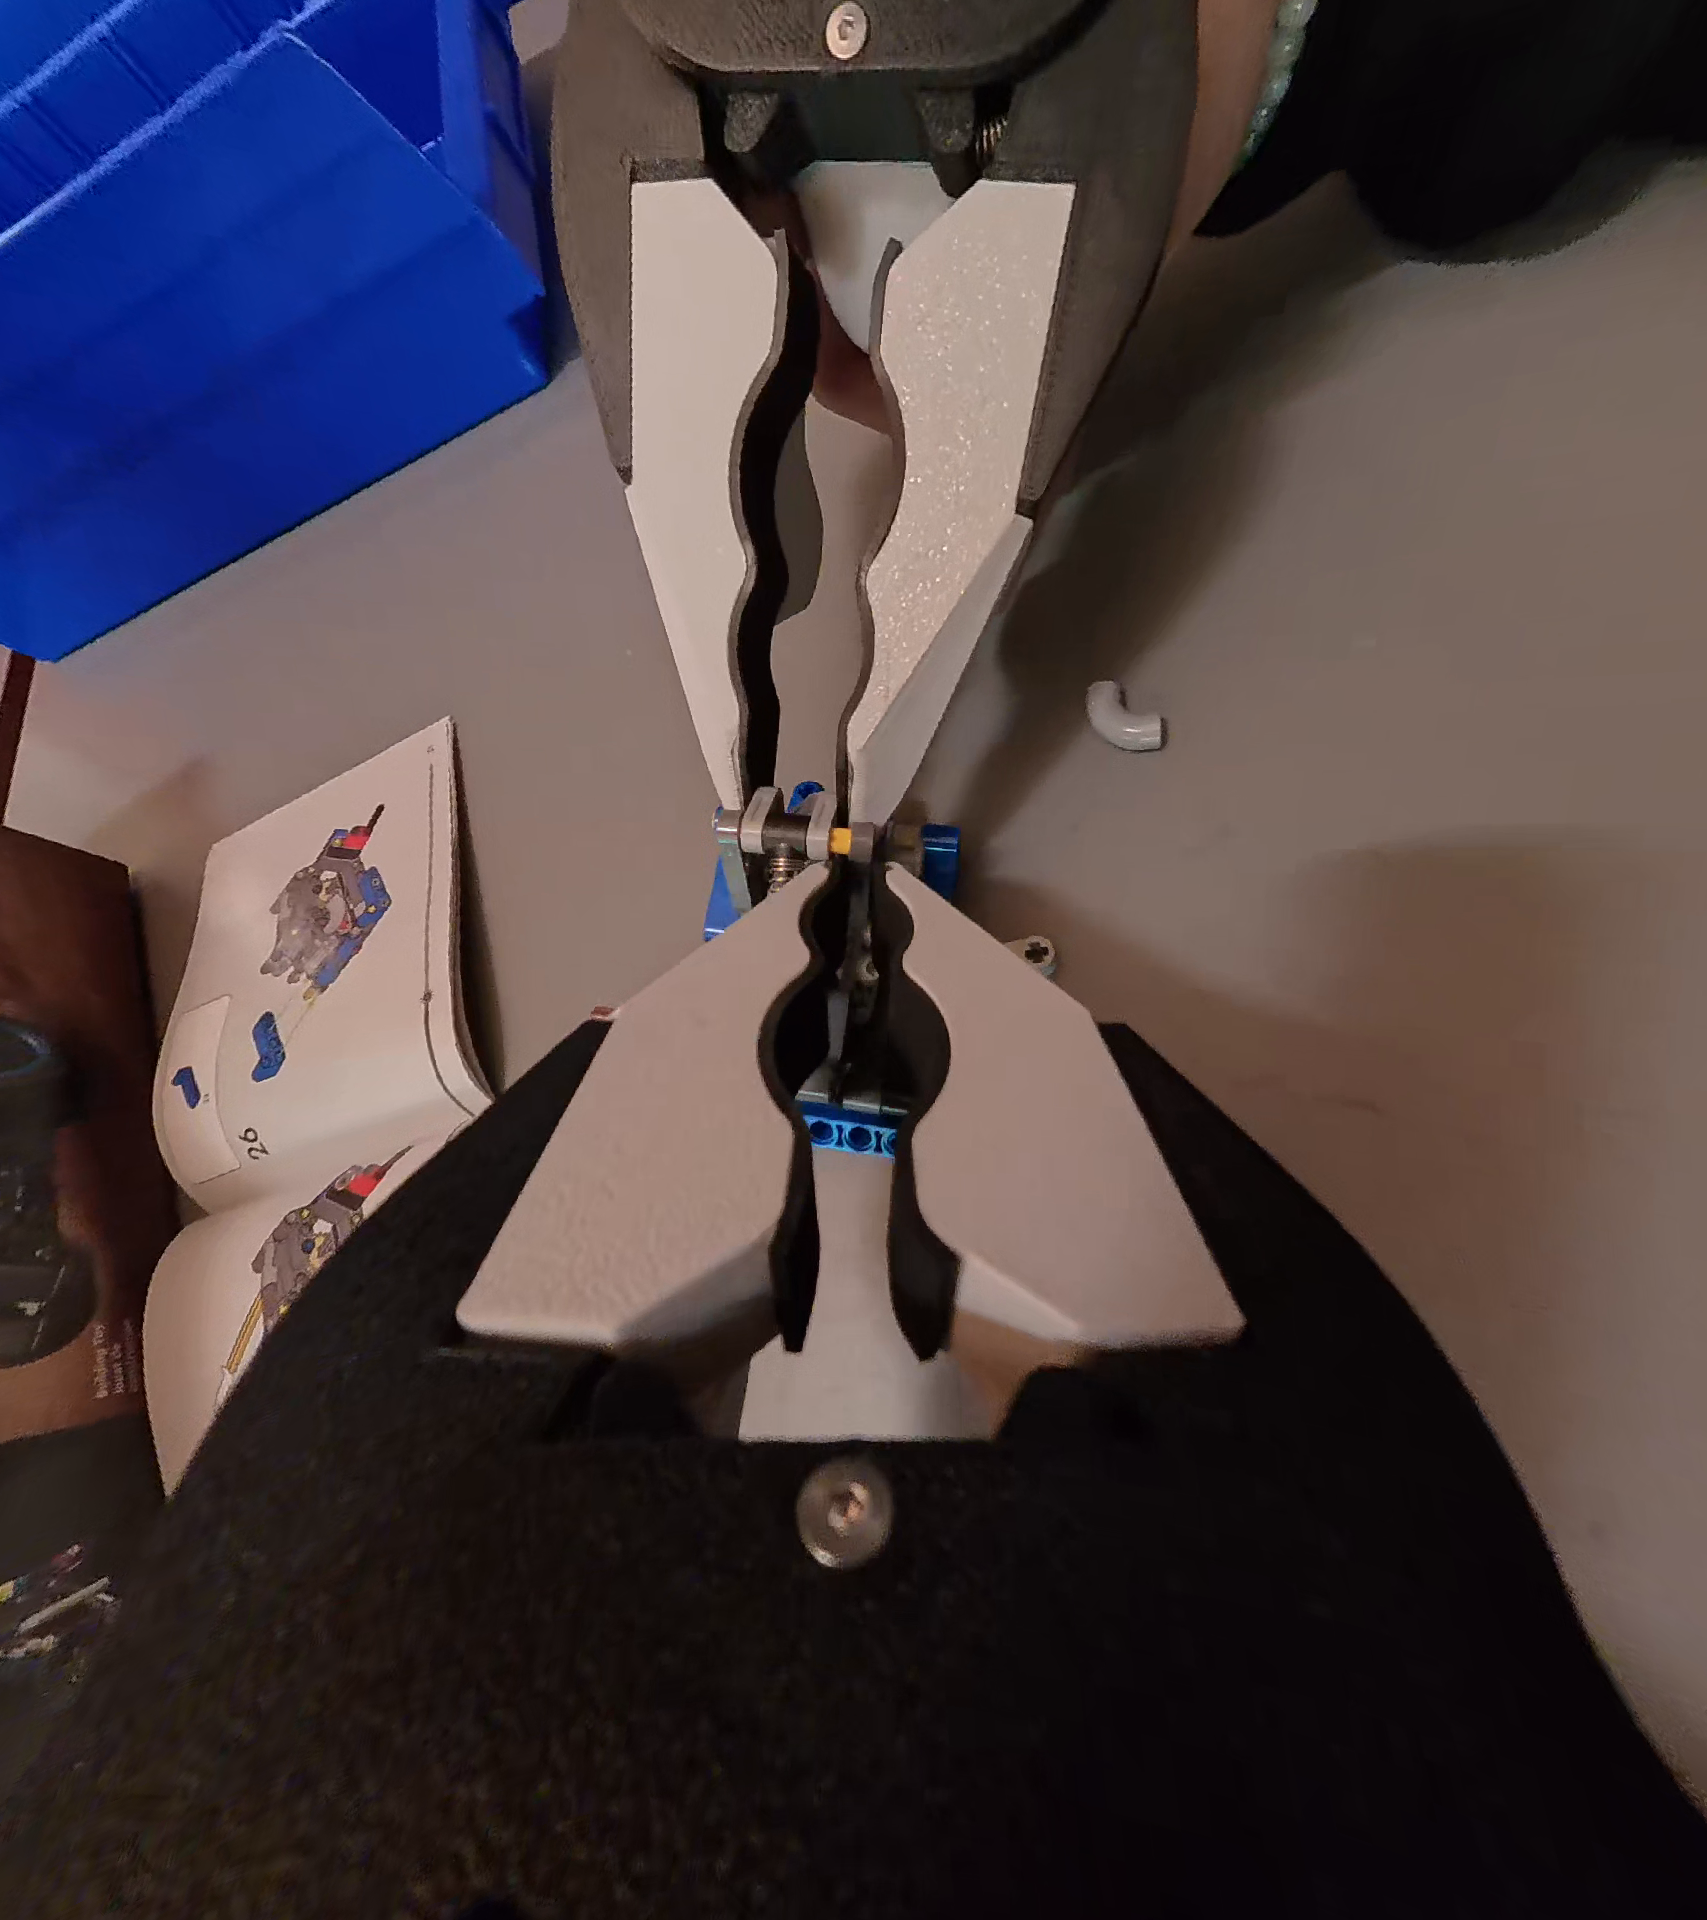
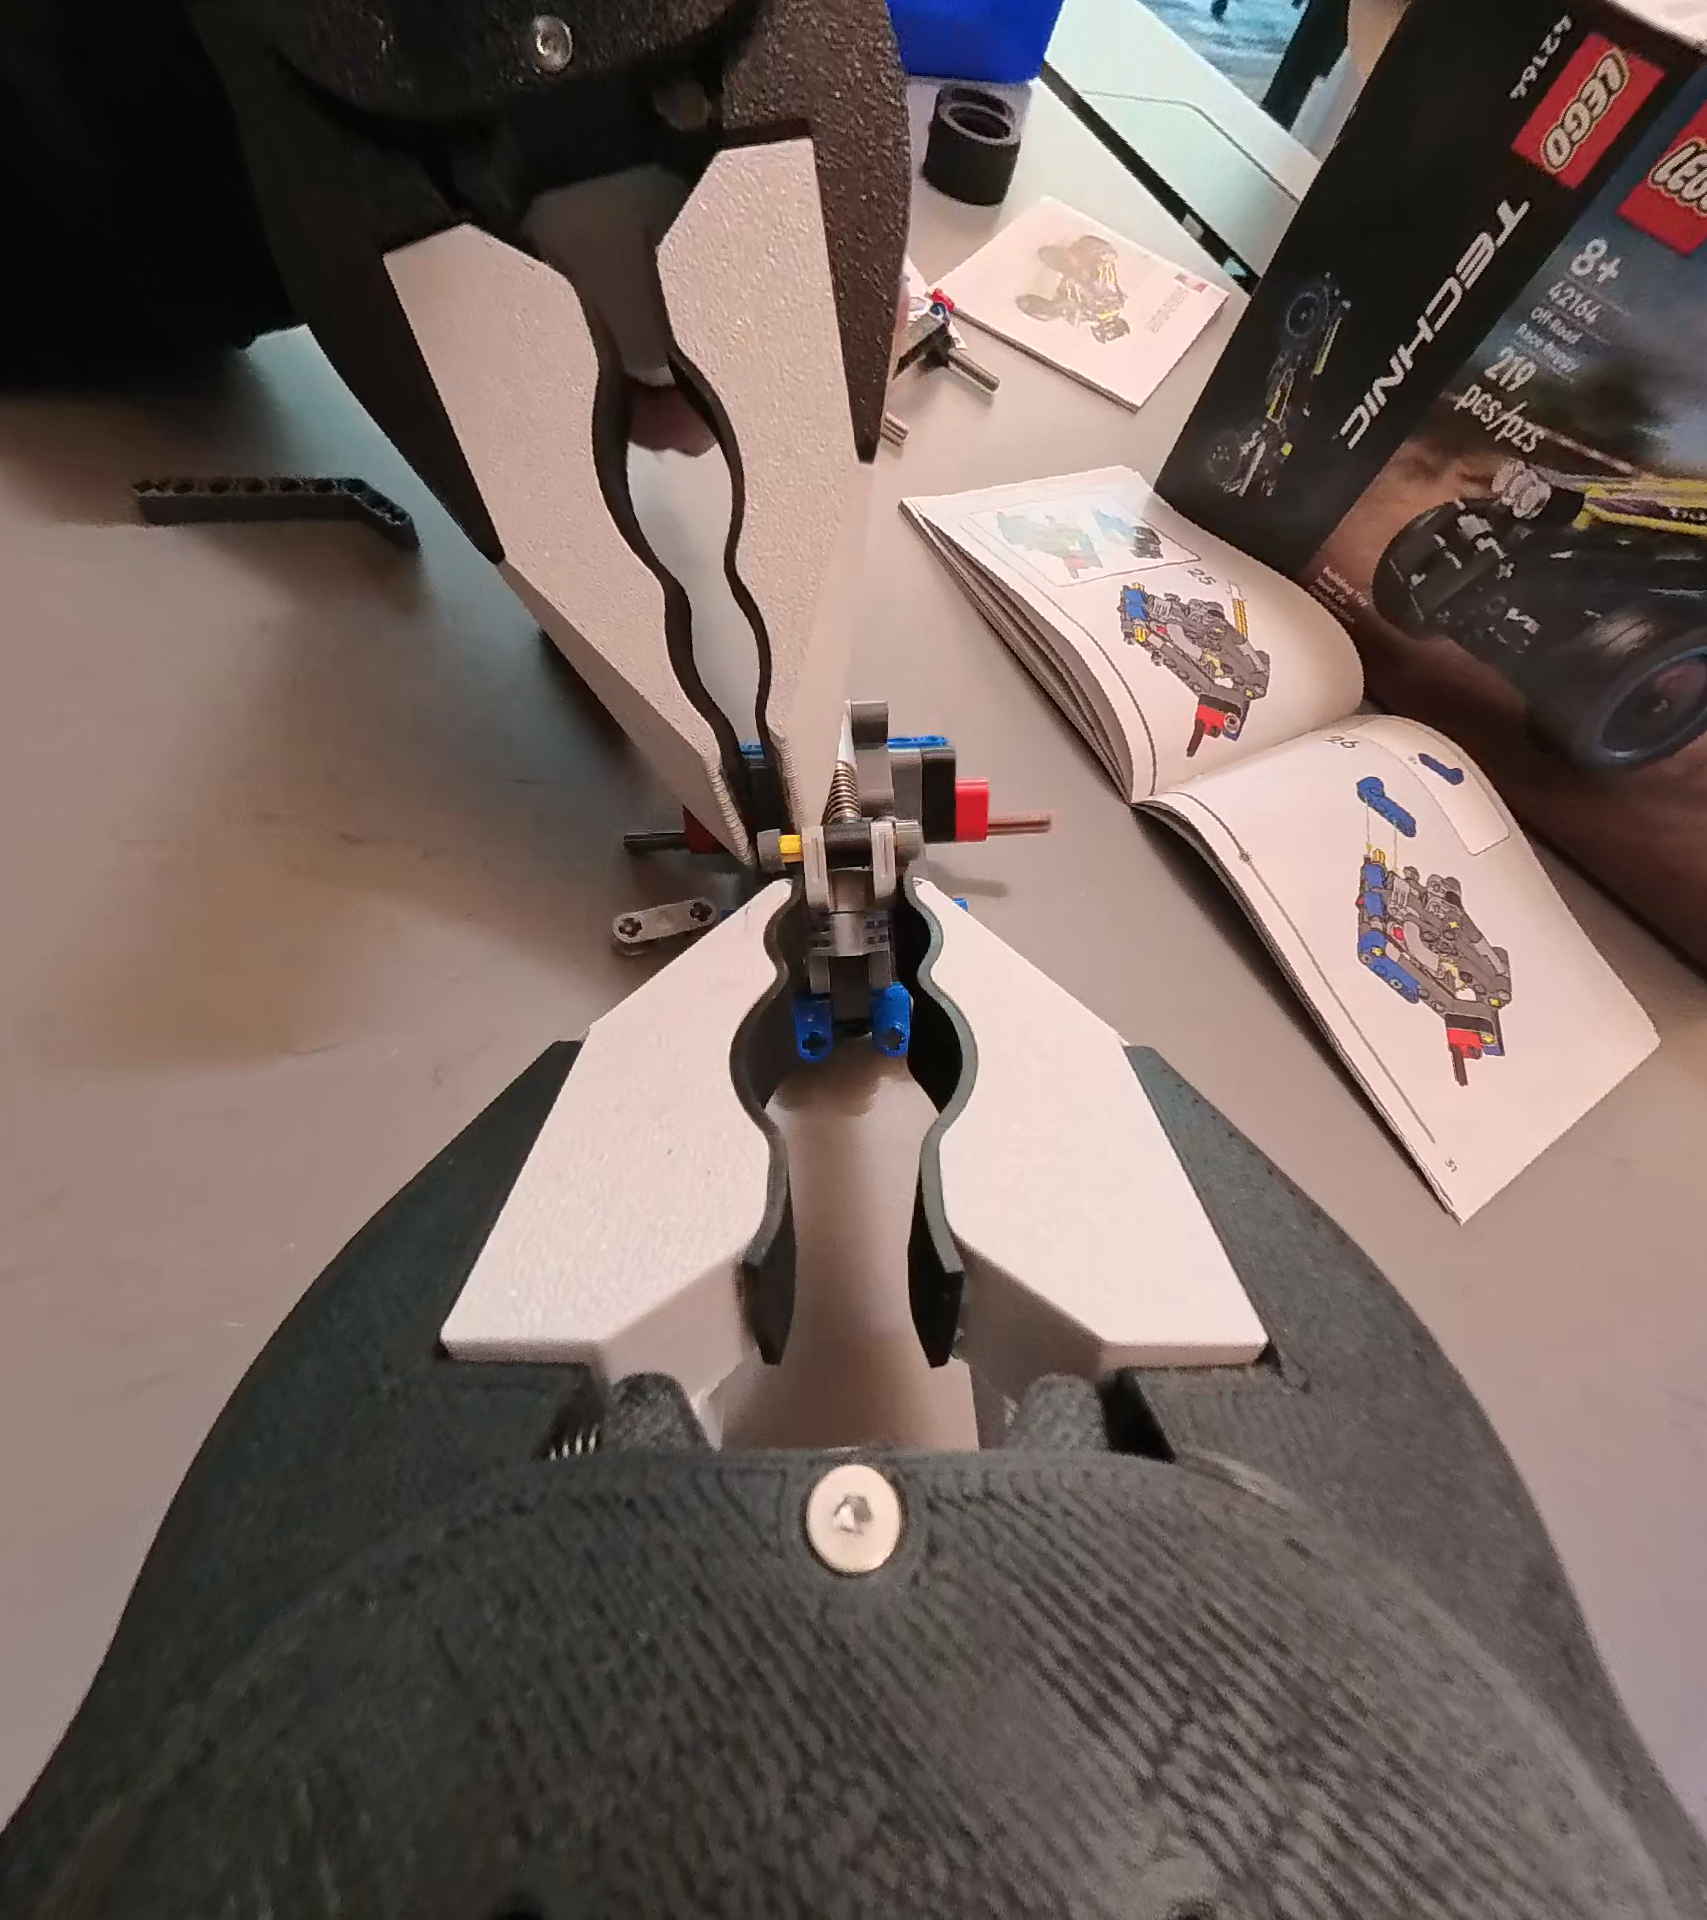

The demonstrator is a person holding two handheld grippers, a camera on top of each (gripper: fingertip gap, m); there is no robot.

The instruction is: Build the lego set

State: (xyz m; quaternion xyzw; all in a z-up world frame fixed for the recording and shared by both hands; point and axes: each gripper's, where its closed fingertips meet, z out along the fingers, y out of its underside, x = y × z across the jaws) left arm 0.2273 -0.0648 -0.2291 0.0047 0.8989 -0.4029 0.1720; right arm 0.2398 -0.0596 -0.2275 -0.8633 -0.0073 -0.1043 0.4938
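Note:
A small brick assembly (image 2: 854, 831) of grey, blue, black and red parts, with a metal spring and a yellow-tipped axle, is held just above the grey table (image 2: 205, 831) between both grippers. My right gripper (image 2: 849, 904) is shut on its grey middle section, above two blue connectors (image 2: 849, 1023). My left gripper (image 1: 849, 888) is shut on a thin dark part of the same assembly (image 1: 807, 831). In the right wrist view the left gripper (image 2: 761, 821) reaches in from above and clamps the assembly's far-left side. In the left wrist view the right gripper (image 1: 805, 795) comes from the top.
Blue bins (image 1: 205, 312) stand at the far left. An open instruction booklet (image 2: 1400, 935) and a printed toy box (image 2: 1555, 416) lie to the right. Loose parts lie around: a grey curved piece (image 1: 1124, 717), a short grey beam (image 2: 667, 920), a dark angled beam (image 2: 277, 504), a black tyre (image 2: 974, 140). The grippers are tip to tip, or close to it.

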